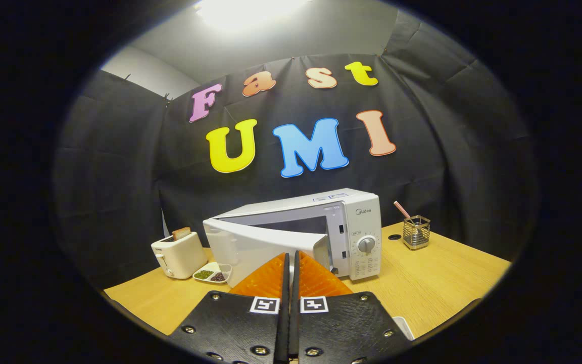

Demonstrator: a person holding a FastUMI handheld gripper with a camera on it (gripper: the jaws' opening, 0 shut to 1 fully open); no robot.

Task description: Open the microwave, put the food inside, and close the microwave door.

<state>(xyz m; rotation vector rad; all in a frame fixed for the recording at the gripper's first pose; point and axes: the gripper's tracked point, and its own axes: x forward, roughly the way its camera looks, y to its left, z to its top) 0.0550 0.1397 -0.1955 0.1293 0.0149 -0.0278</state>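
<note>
On a pale wooden table (437, 283) inside a booth hung with black cloth, one white toaster (178, 255) stands at the left with a single slice of bread (181, 233) poking up from its slot. Just beside it to the right, touching or nearly so, lies one small white dish (213, 273) with divided sections, holding green and dark grains.

At the centre sits the one white microwave (316, 232), its long axis running left to right across the table and its front turned toward the camera. Its door (260, 245) hangs partly open, hinged at the left and swung outward, leaving a gap at the control side. One round dial (367, 245) sits on the control panel at the right end of the front.

The gripper (289, 255) is held just ahead of the door, its two fingers pressed together with barely a slit between them; nothing is seen held.

Right of the microwave, apart from it, stands one wire mesh cup (416, 232) with a single striped straw (402, 211) leaning out to the left. A small dark round spot (394, 236) marks the tabletop next to the cup. A bright ceiling light (245, 10) glares overhead, above a patch of plain grey wall.
</note>
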